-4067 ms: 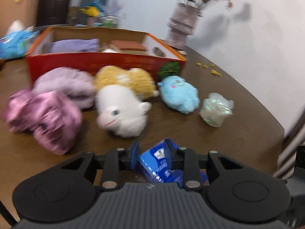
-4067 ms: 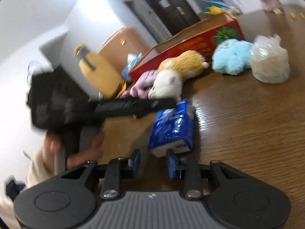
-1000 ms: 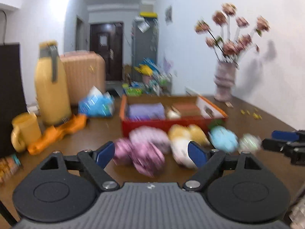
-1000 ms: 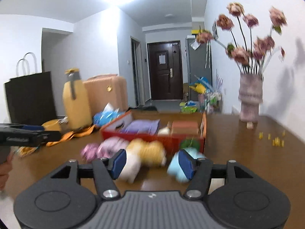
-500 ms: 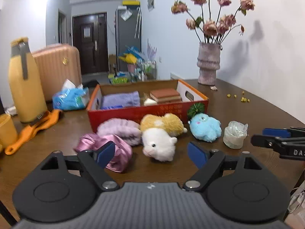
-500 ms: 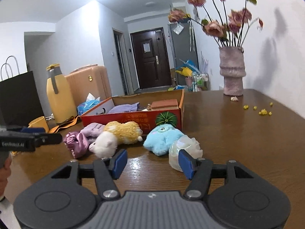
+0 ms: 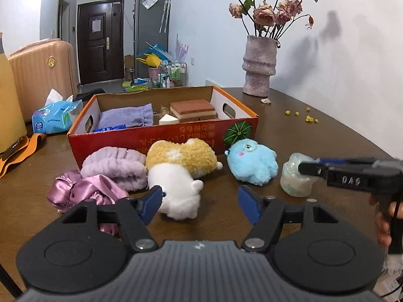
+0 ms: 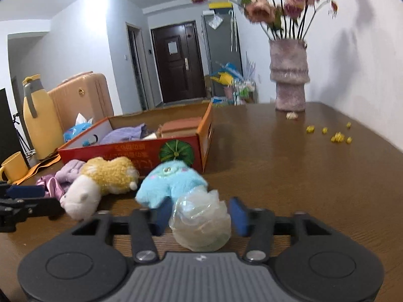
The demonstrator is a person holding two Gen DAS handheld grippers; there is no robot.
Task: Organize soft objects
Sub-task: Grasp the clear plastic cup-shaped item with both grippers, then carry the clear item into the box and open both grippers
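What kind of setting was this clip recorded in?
Most likely a lived-in home, a dining or living area. A wooden table holds a vase of dried flowers, a suitcase stands by the wall, and a hallway leads to a dark entrance door.

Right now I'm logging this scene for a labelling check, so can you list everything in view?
cardboard box: 1, red and orange, mid-table, holding purple cloth and brown sponge
yellow-and-white plush: 1, in front of the box
blue plush: 1, light blue, right of that plush
purple towel: 1, lilac, left of that plush
satin scrunchie: 1, pink, front left
clear plastic bundle: 1, translucent, between the right jaws
vase: 1, pinkish, dried roses, back right
tissue pack: 1, blue, left of box
table: 1, dark wood
left hand-held gripper: open, empty
right hand-held gripper: open around the bundle
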